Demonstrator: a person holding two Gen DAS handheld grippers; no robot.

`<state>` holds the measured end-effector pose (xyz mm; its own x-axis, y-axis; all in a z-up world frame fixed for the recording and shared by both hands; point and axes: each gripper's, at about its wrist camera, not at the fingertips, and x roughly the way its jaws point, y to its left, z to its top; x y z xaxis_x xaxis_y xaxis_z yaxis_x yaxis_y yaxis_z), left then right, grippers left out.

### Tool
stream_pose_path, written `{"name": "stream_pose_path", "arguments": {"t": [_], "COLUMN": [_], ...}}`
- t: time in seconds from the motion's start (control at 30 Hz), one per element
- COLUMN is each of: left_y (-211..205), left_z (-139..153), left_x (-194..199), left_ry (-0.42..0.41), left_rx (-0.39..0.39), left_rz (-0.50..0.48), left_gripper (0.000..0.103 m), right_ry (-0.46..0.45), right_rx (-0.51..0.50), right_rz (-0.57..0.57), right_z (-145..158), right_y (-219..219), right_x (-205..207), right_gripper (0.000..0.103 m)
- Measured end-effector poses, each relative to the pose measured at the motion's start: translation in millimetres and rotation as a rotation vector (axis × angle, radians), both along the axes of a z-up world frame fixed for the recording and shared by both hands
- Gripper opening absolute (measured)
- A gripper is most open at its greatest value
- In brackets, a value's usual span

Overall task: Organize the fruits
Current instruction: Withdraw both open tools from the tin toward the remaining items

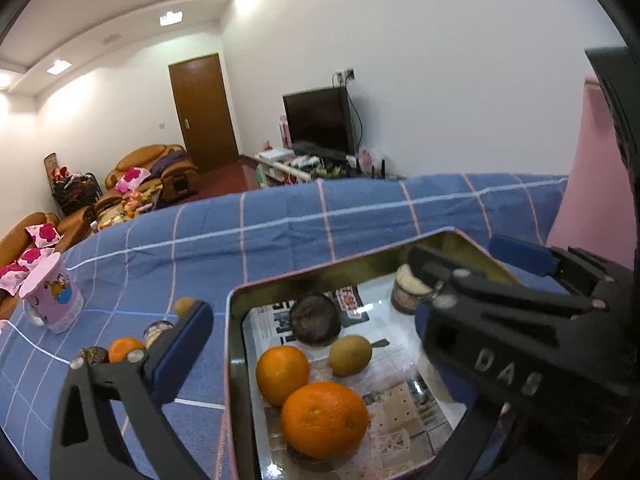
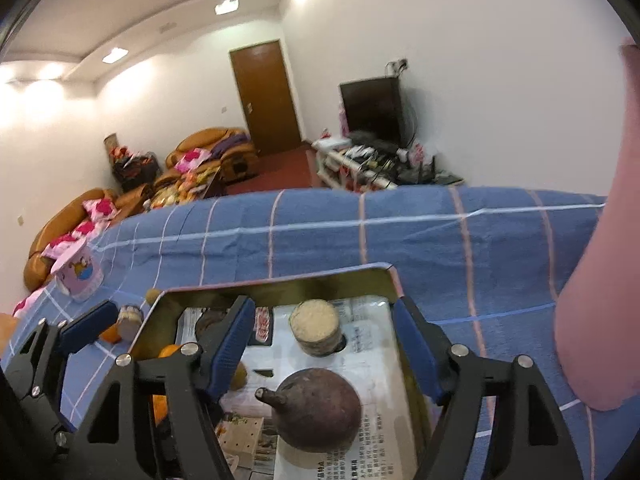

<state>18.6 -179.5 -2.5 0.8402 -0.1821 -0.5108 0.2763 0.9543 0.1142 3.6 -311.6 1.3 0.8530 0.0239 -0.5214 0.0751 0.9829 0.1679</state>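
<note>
A metal tin (image 1: pixel 236 320) lined with newspaper sits on the blue checked cloth. It holds two oranges (image 1: pixel 324 420), a greenish-brown fruit (image 1: pixel 350 354), a dark round fruit (image 1: pixel 316 320) and a small jar (image 1: pixel 408 290). My left gripper (image 1: pixel 316 332) hangs wide open above the oranges and holds nothing; its right finger is mostly hidden behind the right gripper's body (image 1: pixel 504 364). My right gripper (image 2: pixel 324 348) stands open over the tin (image 2: pixel 280 280). A dark stemmed fruit (image 2: pixel 316 412) lies on the paper between its pads, which do not touch it. The jar (image 2: pixel 316 328) stands beyond.
Left of the tin, an orange (image 1: pixel 124 350), a small jar (image 1: pixel 158 330), a dark fruit (image 1: pixel 94 354) and a yellowish fruit (image 1: pixel 185 306) lie on the cloth. A pink cup (image 1: pixel 52 296) stands further left. A blurred pink shape (image 2: pixel 592 280) fills the right side.
</note>
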Motion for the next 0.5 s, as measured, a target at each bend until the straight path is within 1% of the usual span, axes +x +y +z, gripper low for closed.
{"name": "stream_pose_path", "arguments": {"t": [0.13,0.2,0.37,0.5], "left_y": [5.1,7.8,16.8,22.5], "left_z": [4.2,4.3,4.1,5.9], "left_x": [-8.3,-8.6,-4.4,-6.0], "left_ry": [-0.060,-0.062,-0.044,-0.070], "left_rx": [0.001,-0.009,-0.037,-0.054], "left_rz": [0.011,0.012,0.026,0.037], "left_gripper": [0.103,0.103,0.103,0.103], "right_ry": [-0.102,-0.142,-0.226,-0.250], "right_rx": [-0.006,-0.019,-0.062,-0.117], "right_rz": [-0.070,-0.121,-0.203,-0.236], "right_z": [14.1,18.9,24.5,24.3], "right_y": [-7.6,-10.4,-12.4,-7.7], "right_x": [-17.7,-24.7,-36.7,-39.1], "right_gripper": [0.074,0.078,0.080,0.084]}}
